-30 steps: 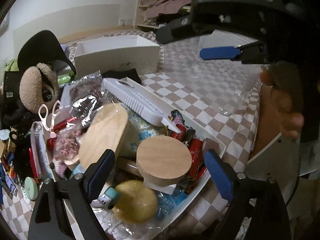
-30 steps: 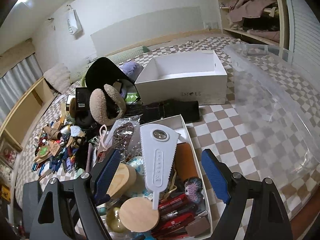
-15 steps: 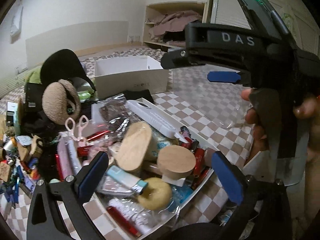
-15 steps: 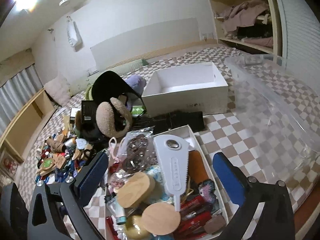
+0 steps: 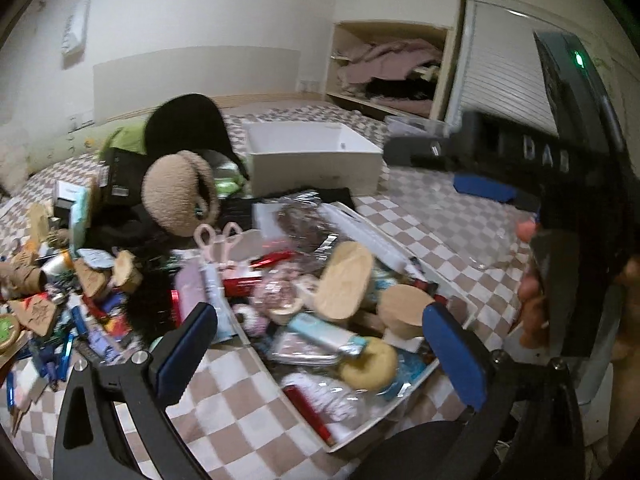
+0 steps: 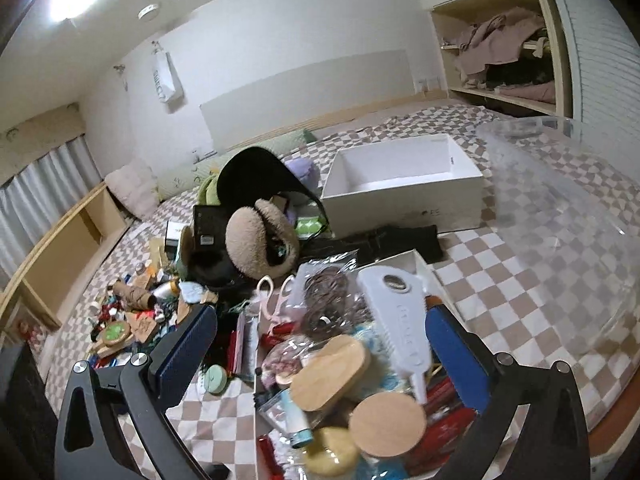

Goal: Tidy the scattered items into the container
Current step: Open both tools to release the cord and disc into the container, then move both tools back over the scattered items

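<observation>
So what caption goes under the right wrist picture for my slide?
Open right gripper hovering over a white tray crammed with odds and ends, more clutter beside it.

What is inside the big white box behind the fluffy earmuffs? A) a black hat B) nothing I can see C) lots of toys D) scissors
B: the big white box shows only bare white walls and floor inside, while the pink scissors lie in the crowded tray nearer the camera, beside the fluffy earmuffs.
</observation>
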Motion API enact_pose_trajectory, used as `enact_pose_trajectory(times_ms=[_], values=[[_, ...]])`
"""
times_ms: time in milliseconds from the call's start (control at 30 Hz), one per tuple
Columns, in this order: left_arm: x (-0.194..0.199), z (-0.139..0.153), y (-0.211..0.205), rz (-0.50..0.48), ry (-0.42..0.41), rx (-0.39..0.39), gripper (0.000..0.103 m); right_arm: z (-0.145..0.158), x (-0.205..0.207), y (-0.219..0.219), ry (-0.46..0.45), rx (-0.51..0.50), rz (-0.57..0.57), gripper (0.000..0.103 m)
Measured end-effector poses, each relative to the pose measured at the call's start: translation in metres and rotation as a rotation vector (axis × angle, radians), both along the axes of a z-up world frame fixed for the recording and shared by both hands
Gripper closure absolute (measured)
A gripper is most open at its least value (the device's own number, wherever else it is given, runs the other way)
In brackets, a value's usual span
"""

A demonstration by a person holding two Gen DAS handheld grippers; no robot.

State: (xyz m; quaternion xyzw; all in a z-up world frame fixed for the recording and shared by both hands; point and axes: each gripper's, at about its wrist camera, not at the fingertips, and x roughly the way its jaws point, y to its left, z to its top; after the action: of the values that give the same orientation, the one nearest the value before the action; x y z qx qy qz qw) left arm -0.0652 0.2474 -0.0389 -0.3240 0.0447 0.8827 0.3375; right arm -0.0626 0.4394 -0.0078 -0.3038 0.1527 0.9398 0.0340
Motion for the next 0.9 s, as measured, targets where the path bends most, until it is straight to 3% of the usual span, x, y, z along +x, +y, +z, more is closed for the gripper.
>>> enact_pose_trajectory(times_ms=[267, 567, 900], values=[[-0.016, -0.003, -0.056, 0.117, -0.025, 0.002, 0.0, -0.016, -0.015, -0.035, -0.033, -0.017, 0.05, 0.0], [-0.033, -0.013, -0.117, 0.272, 0.004, -0.04, 0.0, -0.03, -0.03, -0.086, -0.034, 0.042, 0.12, 0.0], [-0.061, -0.021, -0.195, 0.401, -0.028, -0.023, 0.0, -0.053, -0.047, -0.134, -0.063, 0.057, 0.186, 0.0]])
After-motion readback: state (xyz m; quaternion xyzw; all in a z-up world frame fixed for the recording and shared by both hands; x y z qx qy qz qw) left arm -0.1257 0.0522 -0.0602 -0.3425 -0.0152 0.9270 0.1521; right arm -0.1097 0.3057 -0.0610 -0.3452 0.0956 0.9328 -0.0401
